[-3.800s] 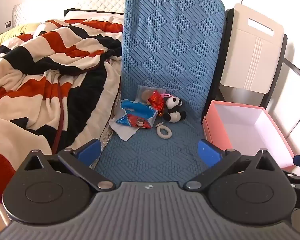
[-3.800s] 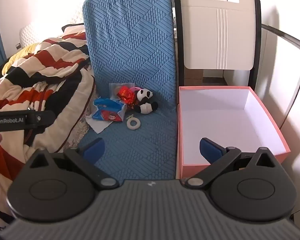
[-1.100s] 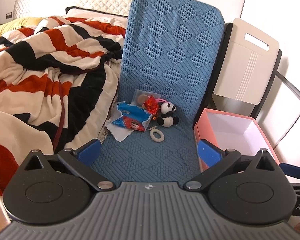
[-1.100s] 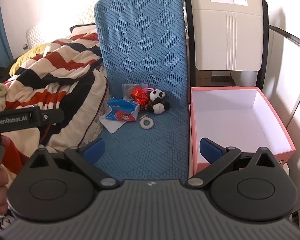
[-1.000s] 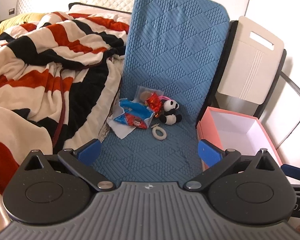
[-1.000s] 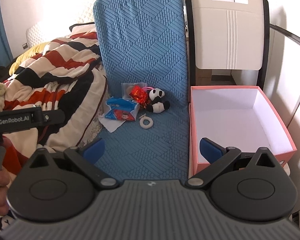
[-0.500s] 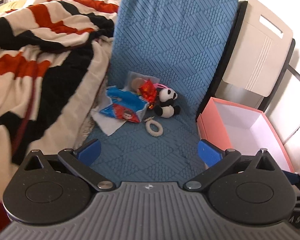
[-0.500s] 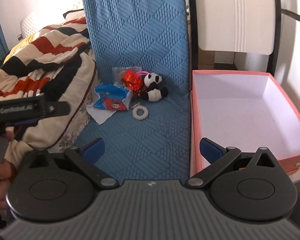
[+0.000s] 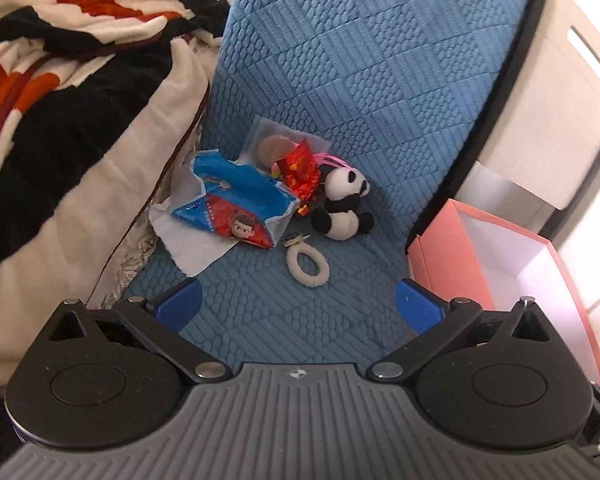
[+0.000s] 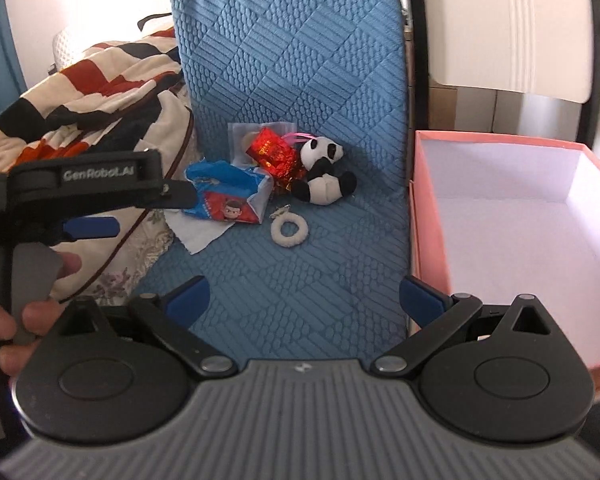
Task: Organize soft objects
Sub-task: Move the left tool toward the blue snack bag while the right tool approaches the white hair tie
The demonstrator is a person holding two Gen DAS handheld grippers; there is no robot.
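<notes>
Blue quilted mat [image 9: 340,80]; pink box [image 10: 516,216] holds nothing.

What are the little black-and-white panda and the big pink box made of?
The black-and-white panda toy looks like soft plush: fuzzy, matte, rounded limbs. The open pink box looks like cardboard: thin, stiff, flat walls, a matte white inside and sharp folded corners.

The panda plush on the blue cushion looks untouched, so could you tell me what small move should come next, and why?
Probably ease the right hand-held gripper forward toward the panda plush. Its jaws are open and empty, the plush sits upright among the clutter, and the pink box on the right waits empty. The left hand-held gripper is also open.
</notes>
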